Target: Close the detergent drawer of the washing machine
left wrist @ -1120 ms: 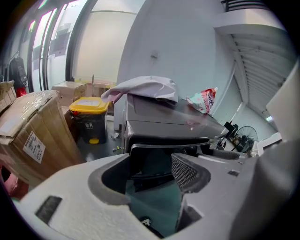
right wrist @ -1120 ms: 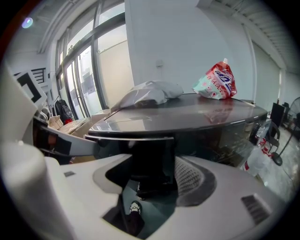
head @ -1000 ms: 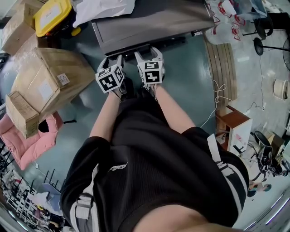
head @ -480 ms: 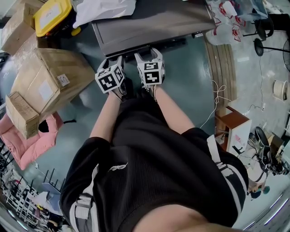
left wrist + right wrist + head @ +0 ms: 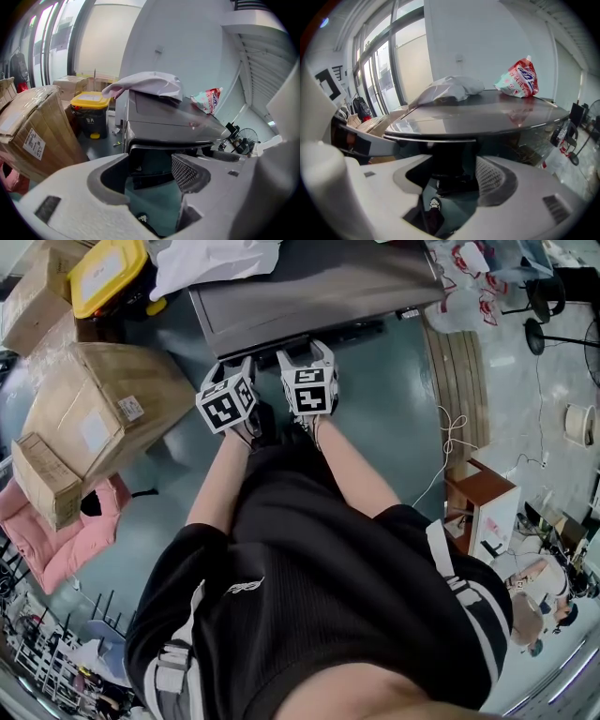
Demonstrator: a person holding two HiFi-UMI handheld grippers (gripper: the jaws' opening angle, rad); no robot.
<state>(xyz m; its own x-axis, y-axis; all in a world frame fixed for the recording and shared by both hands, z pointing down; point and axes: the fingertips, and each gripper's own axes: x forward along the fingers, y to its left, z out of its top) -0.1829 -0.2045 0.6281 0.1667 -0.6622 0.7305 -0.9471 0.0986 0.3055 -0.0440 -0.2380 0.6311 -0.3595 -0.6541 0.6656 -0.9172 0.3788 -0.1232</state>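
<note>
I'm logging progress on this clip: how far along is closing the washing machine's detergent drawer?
Done: nothing yet. A dark drawer seems to jut from the front of the washing machine. In hand: the left gripper and right gripper hover at that front, jaws apart, gripping nothing. Left: push the drawer flush.

one washing machine (image 5: 309, 287), two grippers (image 5: 234, 369) (image 5: 305, 352) (one per hand), three cardboard boxes (image 5: 103, 399) (image 5: 42, 474) (image 5: 33, 292), one yellow-lidded bin (image 5: 108, 273).
</note>
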